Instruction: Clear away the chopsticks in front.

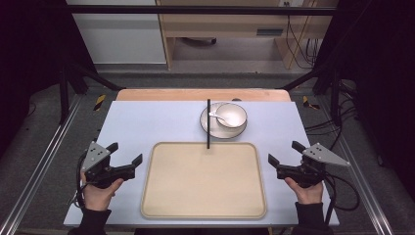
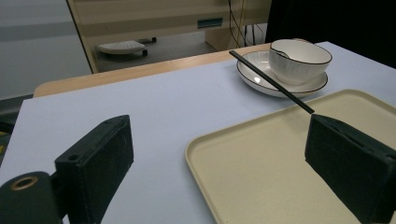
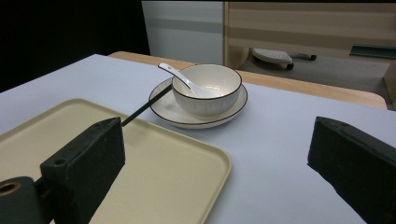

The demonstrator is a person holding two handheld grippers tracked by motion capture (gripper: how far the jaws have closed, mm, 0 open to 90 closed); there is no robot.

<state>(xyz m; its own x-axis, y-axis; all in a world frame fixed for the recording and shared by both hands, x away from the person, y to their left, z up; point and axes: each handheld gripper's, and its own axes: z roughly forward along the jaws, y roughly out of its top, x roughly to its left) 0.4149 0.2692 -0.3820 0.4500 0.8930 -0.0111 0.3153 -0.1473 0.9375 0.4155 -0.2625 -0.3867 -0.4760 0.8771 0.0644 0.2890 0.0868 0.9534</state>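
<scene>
A beige tray [image 1: 203, 196] [image 2: 261, 163] [image 3: 163, 172] lies at the table's near middle. Behind it a white bowl [image 1: 234, 116] [image 2: 299, 58] [image 3: 208, 95] sits on a white plate [image 1: 210, 129] [image 2: 261, 79] [image 3: 173, 114], with a white spoon [image 1: 215, 116] [image 3: 180, 77] resting in the bowl. A black chopstick [image 1: 208, 122] [image 2: 271, 84] [image 3: 144, 108] leans from the plate's left rim onto the tray's far edge. My left gripper [image 1: 127, 152] [image 2: 218, 135] is held open left of the tray. My right gripper [image 1: 283, 152] [image 3: 217, 135] is held open right of the tray. Both are empty.
The table [image 1: 147, 122] has a pale blue top with a wooden strip [image 1: 195, 94] along its far edge. Metal rails [image 1: 44, 161] run down both sides. Cables [image 1: 342, 191] trail at the right. Wooden furniture [image 1: 220, 24] stands beyond the table.
</scene>
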